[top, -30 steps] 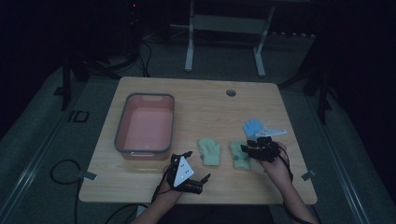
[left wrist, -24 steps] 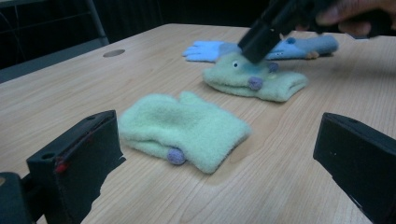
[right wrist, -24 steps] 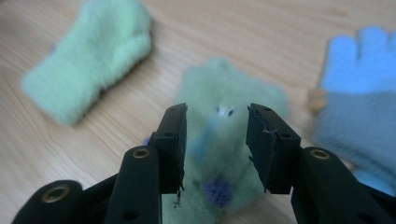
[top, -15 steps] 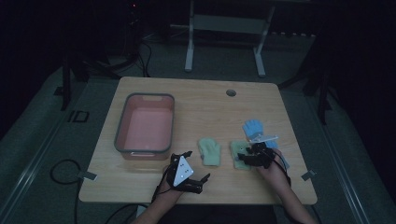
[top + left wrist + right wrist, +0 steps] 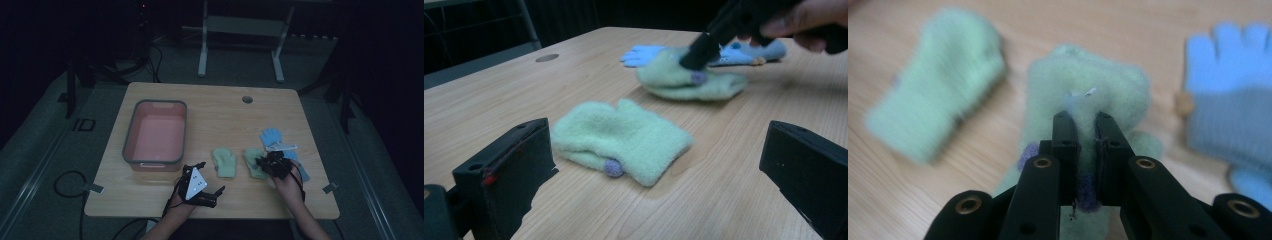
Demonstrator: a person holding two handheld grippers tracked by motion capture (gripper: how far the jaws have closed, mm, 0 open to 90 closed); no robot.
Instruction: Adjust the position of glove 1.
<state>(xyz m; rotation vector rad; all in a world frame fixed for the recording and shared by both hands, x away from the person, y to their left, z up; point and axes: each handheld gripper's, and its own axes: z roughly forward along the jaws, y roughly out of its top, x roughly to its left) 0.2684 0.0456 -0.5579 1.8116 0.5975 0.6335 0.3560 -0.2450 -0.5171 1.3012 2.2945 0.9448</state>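
Observation:
Two pale green mittens lie near the table's front. The left mitten (image 5: pixel 224 162) (image 5: pixel 624 140) (image 5: pixel 933 80) lies flat and free. My right gripper (image 5: pixel 265 164) (image 5: pixel 1083 122) is shut on the right mitten (image 5: pixel 254 161) (image 5: pixel 1083 85) (image 5: pixel 684 80), pinching its fleece near a purple dot. A light blue glove (image 5: pixel 272 137) (image 5: pixel 1233 100) (image 5: pixel 649 52) lies just past it to the right. My left gripper (image 5: pixel 202 186) (image 5: pixel 659 175) rests open near the front edge, jaws wide apart and aimed at the left mitten, touching nothing.
A pink tub with a grey rim (image 5: pixel 129 131) stands on the left half of the wooden table (image 5: pixel 220 115). A round cable hole (image 5: pixel 247 99) sits near the far edge. Cables trail on the dark floor around the table.
My right gripper has shifted left, off the blue glove, and closed on the right green mitten. The left gripper has stayed where it was.

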